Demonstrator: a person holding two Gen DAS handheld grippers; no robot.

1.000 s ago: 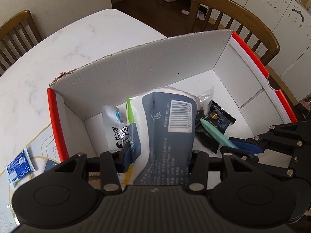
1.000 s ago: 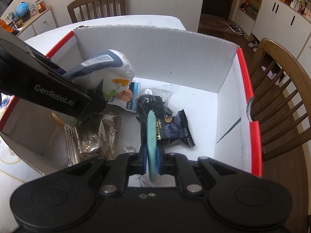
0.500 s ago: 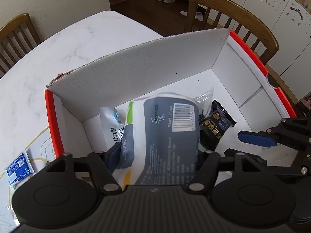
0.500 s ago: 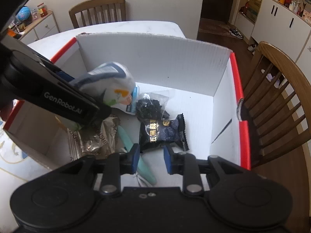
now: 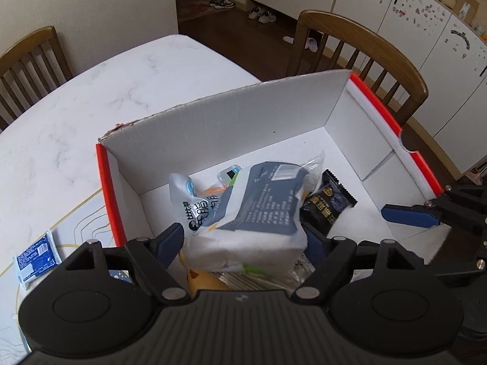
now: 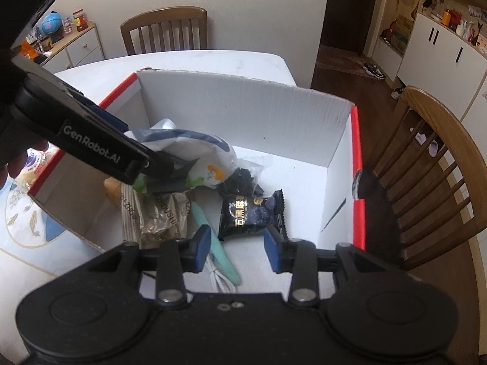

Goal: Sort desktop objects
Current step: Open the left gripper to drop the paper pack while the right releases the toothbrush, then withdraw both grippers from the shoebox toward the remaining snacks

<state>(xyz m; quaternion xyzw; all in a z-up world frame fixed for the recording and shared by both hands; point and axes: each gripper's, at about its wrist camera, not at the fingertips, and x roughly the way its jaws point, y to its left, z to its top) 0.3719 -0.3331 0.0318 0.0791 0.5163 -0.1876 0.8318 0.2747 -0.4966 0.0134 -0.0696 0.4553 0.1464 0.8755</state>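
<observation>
A white cardboard box with red rims (image 5: 231,127) (image 6: 243,112) stands on the white table and holds several items. My left gripper (image 5: 243,240) is open over the box; a grey-and-white tissue pack (image 5: 258,210) (image 6: 194,152) lies between its spread fingers, slipping down onto the pile. My right gripper (image 6: 237,251) is open and empty above the box's near side. Below it lie a teal pen-like stick (image 6: 213,237), a white cable (image 6: 220,279) and a black snack packet (image 6: 248,216) (image 5: 327,202).
In the box are also a white pouch with black print (image 5: 194,210), a clear bag of dark bits (image 6: 240,179) and a brown packet (image 6: 155,216). A blue sachet (image 5: 33,252) lies on the table left of the box. Wooden chairs (image 6: 432,164) stand around.
My right gripper opened and dropped the teal stick into the box, then drew back. My left gripper opened wide and the tissue pack sank toward the pile.
</observation>
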